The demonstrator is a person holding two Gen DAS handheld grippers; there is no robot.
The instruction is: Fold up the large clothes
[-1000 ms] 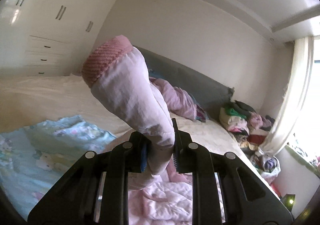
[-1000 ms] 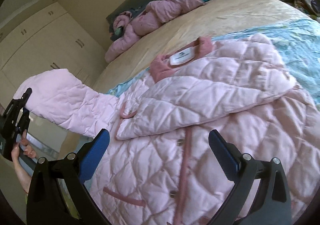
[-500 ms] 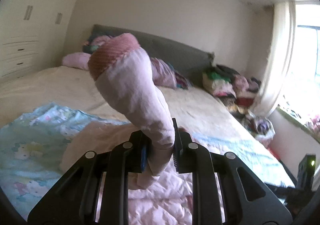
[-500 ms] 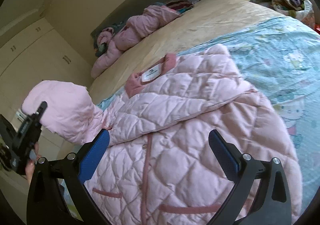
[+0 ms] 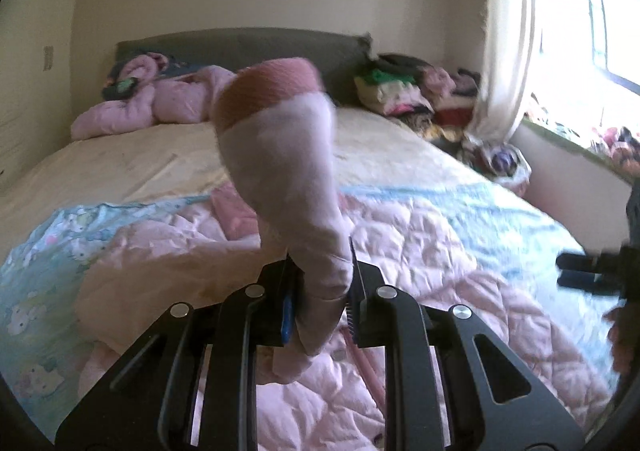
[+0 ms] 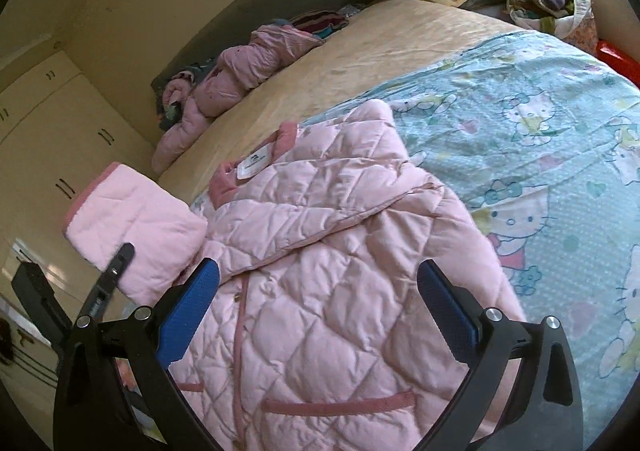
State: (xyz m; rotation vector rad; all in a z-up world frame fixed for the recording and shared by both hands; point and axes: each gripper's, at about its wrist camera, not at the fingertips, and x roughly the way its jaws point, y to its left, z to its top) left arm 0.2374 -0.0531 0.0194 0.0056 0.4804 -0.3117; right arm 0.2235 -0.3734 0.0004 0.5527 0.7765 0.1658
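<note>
A pink quilted jacket (image 6: 340, 263) lies front up on a blue cartoon-print blanket (image 6: 520, 123) on the bed. One sleeve is folded across its chest. My left gripper (image 5: 320, 287) is shut on the other sleeve (image 5: 288, 171), which stands up from the jaws with its darker pink ribbed cuff on top. In the right wrist view that sleeve (image 6: 136, 227) hangs lifted at the jacket's left side with the left gripper (image 6: 112, 279) below it. My right gripper (image 6: 316, 299) stands open above the jacket's lower front, holding nothing.
A crumpled pink garment (image 6: 236, 75) lies by the grey headboard (image 5: 248, 47). A heap of mixed clothes (image 5: 412, 91) sits at the bed's far corner beside a curtain (image 5: 508, 51) and window. White wardrobes (image 6: 60, 139) stand along the wall.
The left gripper has carried the lifted sleeve lower and in toward the jacket's body, rolling as it went. The right gripper has shifted sideways over the jacket, still open.
</note>
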